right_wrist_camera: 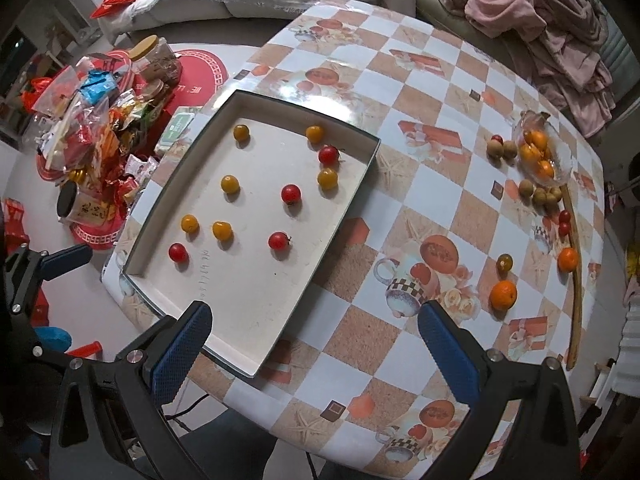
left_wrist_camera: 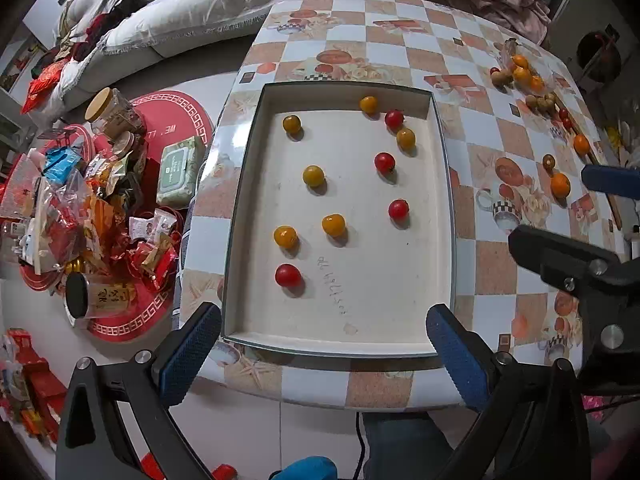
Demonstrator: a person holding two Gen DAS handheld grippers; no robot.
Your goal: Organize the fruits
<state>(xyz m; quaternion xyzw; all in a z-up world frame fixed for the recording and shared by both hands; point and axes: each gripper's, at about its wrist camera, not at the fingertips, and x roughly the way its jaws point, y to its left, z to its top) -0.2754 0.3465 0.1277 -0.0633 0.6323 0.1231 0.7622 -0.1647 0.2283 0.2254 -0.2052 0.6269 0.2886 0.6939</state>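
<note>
A shallow white tray [left_wrist_camera: 442,184] [right_wrist_camera: 352,184] lies on the checkered table and holds several red and yellow cherry tomatoes, among them a red one [left_wrist_camera: 287,275] [right_wrist_camera: 178,252] nearest the front left. More fruit lies loose at the table's right: an orange [right_wrist_camera: 503,295] [left_wrist_camera: 560,185], a dark tomato [right_wrist_camera: 505,262], brown longans [right_wrist_camera: 544,196] and a clear bag of small oranges [right_wrist_camera: 538,152]. My left gripper [left_wrist_camera: 324,356] hangs open over the tray's near edge, nothing between its fingers. My right gripper [right_wrist_camera: 316,354] is open above the table, right of the tray.
A long wooden stick [right_wrist_camera: 575,280] lies along the table's right side. A low red table [left_wrist_camera: 172,120] piled with snack packets, jars and a green wipes pack [left_wrist_camera: 178,172] stands to the left. A sofa with bedding [left_wrist_camera: 192,8] and pink clothes [right_wrist_camera: 540,20] sits behind.
</note>
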